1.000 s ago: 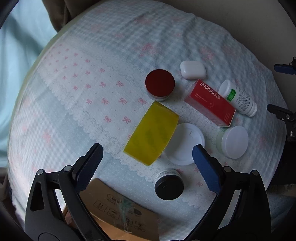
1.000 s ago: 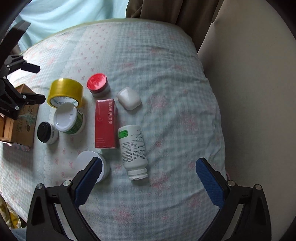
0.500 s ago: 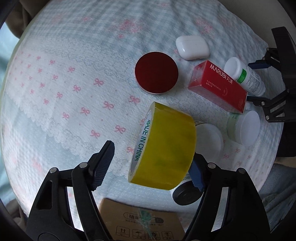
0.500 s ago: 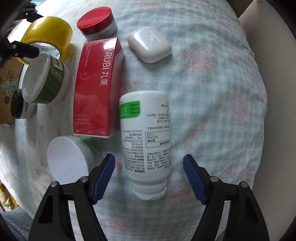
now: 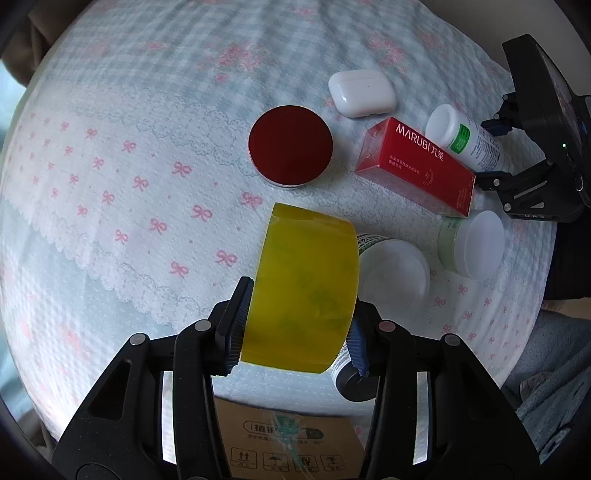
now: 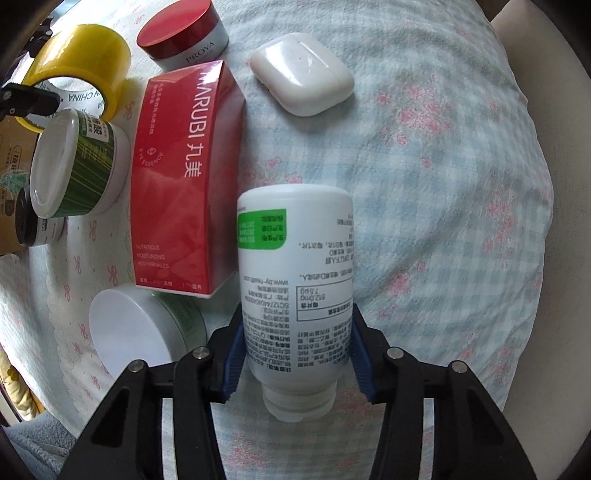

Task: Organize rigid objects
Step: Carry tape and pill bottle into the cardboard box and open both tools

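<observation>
My left gripper (image 5: 295, 332) is shut on a yellow tape roll (image 5: 303, 291), its blue pads pressing both flat sides. The roll also shows in the right wrist view (image 6: 79, 66) at the far left. My right gripper (image 6: 297, 354) is shut on a white pill bottle (image 6: 295, 273) with a green label, lying on its side with the cap toward me. The same bottle shows in the left wrist view (image 5: 467, 138) at the right, with the right gripper (image 5: 535, 147) around it.
On the checked cloth lie a red MARUBI box (image 6: 184, 177), a white earbud case (image 6: 301, 74), a red-lidded jar (image 6: 183, 33), two white-lidded green jars (image 6: 74, 162) (image 6: 136, 328) and a black-lidded jar (image 5: 352, 376). A cardboard box (image 5: 288, 439) sits below the left gripper.
Both grippers came down and closed. The left one shut on the yellow tape roll, the right one shut on the white pill bottle.
</observation>
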A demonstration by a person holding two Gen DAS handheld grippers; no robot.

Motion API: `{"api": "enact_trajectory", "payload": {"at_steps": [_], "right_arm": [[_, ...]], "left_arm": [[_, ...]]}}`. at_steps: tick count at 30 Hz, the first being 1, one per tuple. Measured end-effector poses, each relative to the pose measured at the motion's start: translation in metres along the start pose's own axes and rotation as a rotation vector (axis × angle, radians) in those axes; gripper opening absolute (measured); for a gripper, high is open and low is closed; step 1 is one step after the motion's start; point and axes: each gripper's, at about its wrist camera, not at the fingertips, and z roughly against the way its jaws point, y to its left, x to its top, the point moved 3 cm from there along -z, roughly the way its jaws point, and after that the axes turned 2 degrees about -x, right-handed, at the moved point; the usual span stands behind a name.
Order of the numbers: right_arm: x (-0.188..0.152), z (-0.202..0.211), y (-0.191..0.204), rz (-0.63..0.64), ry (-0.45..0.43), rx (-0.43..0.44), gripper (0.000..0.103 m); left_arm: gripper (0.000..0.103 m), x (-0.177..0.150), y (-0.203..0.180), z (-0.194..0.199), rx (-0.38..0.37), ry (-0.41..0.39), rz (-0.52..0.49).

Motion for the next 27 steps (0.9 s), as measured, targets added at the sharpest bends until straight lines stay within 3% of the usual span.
{"api": "enact_trajectory", "payload": {"at_steps": [7,12,20,27], "right_arm": [[0.000,0.023,-0.019,-0.106,-0.045,0.072,0.046],[-0.001,0.053,-0.026,-0.132,-0.088,0.073,0.046],[-0.009,0.147,-0.029,-0.154,-0.201,0.083,0.046],[-0.032,0.231,0.016,-0.142,-0.314,0.105,0.046]], "left_arm": [[0.041,-0.014,-0.005,0.026,0.021,-0.066,0.052],[0.040,-0.024,-0.007,0.057,0.019,-0.131,0.110],[0.040,-0.059,-0.020,0.135,0.017,-0.264,0.266],[0.040,-0.124,-0.038,0.220,0.033,-0.427,0.481]]}}
